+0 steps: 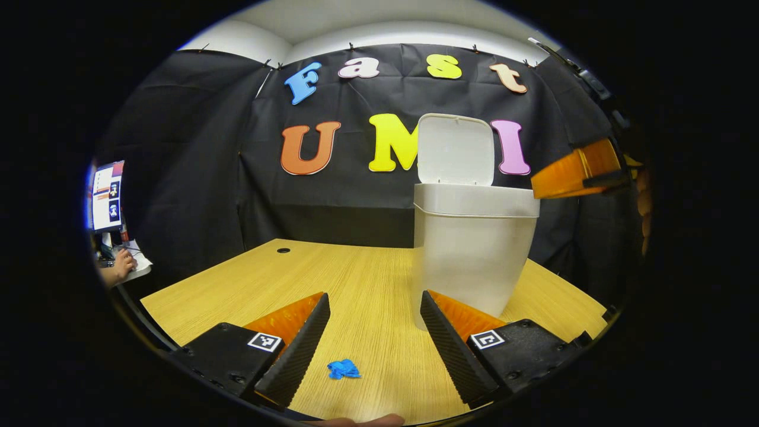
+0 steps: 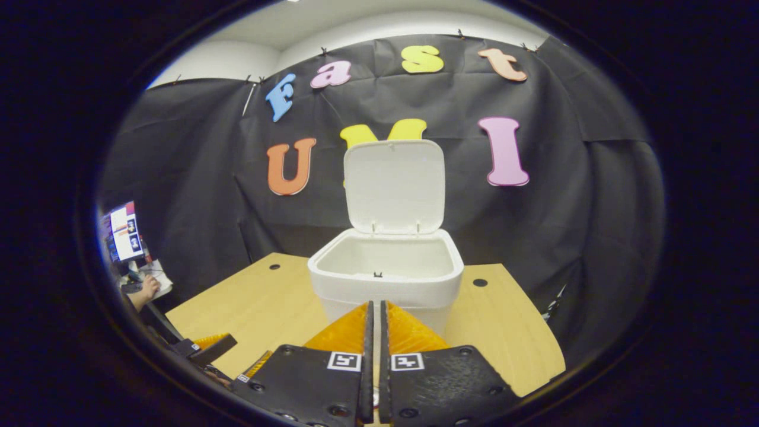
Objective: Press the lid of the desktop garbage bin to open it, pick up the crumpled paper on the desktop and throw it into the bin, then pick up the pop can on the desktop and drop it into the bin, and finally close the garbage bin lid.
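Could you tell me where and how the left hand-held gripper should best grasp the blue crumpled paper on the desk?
Grip the blue crumpled paper across its middle, from straight above. It lies low and flat on the desk, between the open left hand-held gripper fingers.

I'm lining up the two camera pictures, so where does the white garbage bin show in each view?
Left gripper view: the garbage bin stands right of centre on the wooden table, lid up, seen from the side.
Right gripper view: the garbage bin sits at centre, just beyond the shut fingers, its open inside in sight.
Shared landmark: the raised lid against the black cloth wall.
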`<action>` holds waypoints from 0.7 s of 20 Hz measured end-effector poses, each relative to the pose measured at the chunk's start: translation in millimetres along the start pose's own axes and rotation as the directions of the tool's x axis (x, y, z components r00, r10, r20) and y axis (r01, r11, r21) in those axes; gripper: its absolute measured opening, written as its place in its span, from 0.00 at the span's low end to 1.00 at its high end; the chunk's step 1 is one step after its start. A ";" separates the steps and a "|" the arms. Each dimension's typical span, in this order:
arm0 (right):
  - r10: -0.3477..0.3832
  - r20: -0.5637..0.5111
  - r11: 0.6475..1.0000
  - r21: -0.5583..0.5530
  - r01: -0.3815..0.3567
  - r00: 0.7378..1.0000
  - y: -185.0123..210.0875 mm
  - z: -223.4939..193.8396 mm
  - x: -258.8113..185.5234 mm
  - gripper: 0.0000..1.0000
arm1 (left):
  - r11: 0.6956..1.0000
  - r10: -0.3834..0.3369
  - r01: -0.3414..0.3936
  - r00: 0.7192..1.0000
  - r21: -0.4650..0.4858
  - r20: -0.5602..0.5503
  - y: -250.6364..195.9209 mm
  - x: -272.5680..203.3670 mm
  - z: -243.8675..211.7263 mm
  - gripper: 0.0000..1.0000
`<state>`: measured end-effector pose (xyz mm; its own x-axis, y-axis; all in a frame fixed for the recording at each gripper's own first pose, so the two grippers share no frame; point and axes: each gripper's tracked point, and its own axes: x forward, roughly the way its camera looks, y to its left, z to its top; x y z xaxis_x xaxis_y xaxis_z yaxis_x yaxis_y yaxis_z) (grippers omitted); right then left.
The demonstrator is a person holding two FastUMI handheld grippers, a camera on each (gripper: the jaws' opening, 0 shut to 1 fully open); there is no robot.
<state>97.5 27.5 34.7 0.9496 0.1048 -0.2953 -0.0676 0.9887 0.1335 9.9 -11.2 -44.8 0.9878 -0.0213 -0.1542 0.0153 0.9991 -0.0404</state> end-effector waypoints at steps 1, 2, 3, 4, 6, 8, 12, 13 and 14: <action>-0.002 0.001 1.000 -0.007 0.002 1.000 -1.1 -4.6 -2.0 0.29 | 1.000 0.002 -0.002 1.000 0.000 0.002 1.2 1.8 2.2 0.99; -0.021 0.000 1.000 -0.003 0.021 1.000 -6.0 -12.1 -5.2 0.36 | 1.000 0.003 -0.003 1.000 0.000 0.008 3.6 3.3 5.1 0.99; -0.032 -0.004 0.999 -0.005 0.032 0.999 -7.9 -18.2 -7.8 0.49 | 1.000 0.002 -0.002 1.000 -0.001 0.018 4.9 4.8 8.8 1.00; -0.024 0.000 1.000 -0.009 0.024 1.000 -2.7 -22.7 -11.4 0.55 | 1.000 0.002 -0.002 1.000 0.001 0.028 5.1 5.0 12.3 1.00; -0.009 0.019 1.000 -0.020 0.009 1.000 5.1 -31.1 -18.9 0.72 | 1.000 0.010 -0.011 0.999 0.014 0.043 9.5 2.7 17.3 0.99; -0.019 0.048 0.999 -0.040 0.021 0.999 7.0 -38.9 -24.7 0.92 | 0.999 0.009 -0.011 0.999 0.034 0.052 12.7 -0.2 21.8 0.99; -0.045 0.077 0.995 -0.087 0.052 0.996 7.0 -56.8 -30.5 0.95 | 0.998 0.033 -0.037 0.998 0.059 0.059 23.3 -1.9 29.3 0.99; -0.042 0.081 0.995 -0.087 0.050 0.996 6.3 -60.1 -33.5 0.93 | 0.997 0.038 -0.041 0.998 0.062 0.053 24.8 -2.5 29.7 0.99; -0.036 0.087 0.996 -0.080 0.043 0.996 5.2 -62.1 -36.5 0.98 | 0.997 0.044 -0.046 0.998 0.067 0.043 26.3 -3.9 27.9 0.99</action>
<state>43.5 35.4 -12.6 0.9745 0.0595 -0.2163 -0.0511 0.9977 0.0443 10.8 16.2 -17.7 0.9933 0.0239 -0.1135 -0.0203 0.9992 0.0330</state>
